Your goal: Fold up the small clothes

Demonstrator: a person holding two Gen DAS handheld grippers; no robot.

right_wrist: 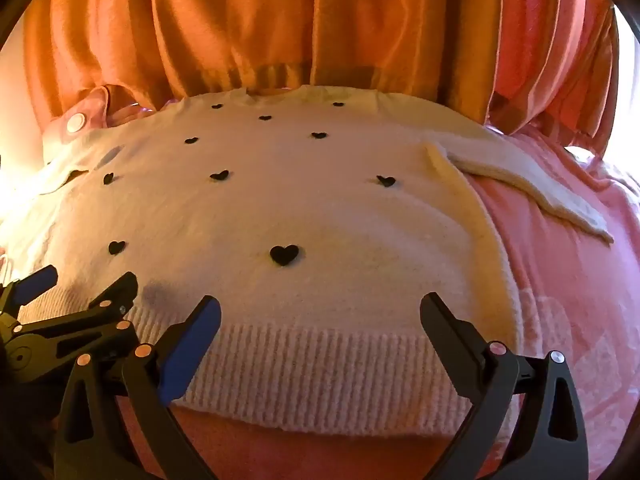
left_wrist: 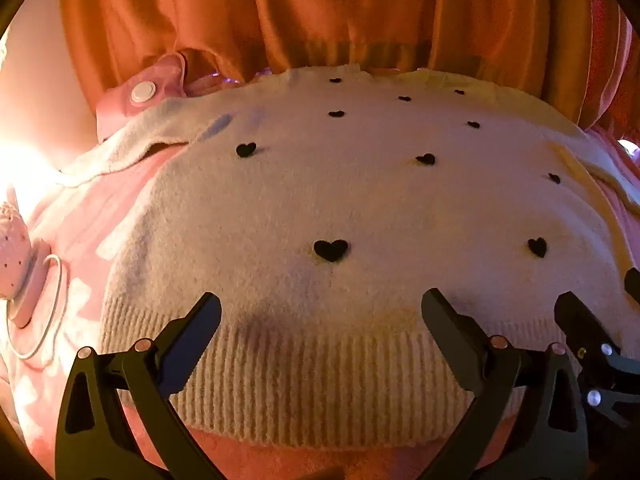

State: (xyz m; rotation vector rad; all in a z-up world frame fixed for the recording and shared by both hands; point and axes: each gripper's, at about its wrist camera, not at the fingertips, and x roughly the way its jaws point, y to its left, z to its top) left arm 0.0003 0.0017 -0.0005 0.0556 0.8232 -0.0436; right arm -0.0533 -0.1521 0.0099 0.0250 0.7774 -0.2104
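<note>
Sweater (left_wrist: 360, 208), cream with black hearts, lies flat on a pink blanket (right_wrist: 560, 280), ribbed hem (left_wrist: 320, 384) nearest the cameras, one sleeve (right_wrist: 520, 184) spread to the right. Left claw (left_wrist: 320, 320) and right claw (right_wrist: 320, 320) both gape wide over the hem, holding nothing. Orange curtain (left_wrist: 320, 12) behind.

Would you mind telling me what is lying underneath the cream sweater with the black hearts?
The sweater lies spread on a pink blanket, which shows around its hem and right side. Whatever sits beneath its middle is covered and cannot be seen.
</note>
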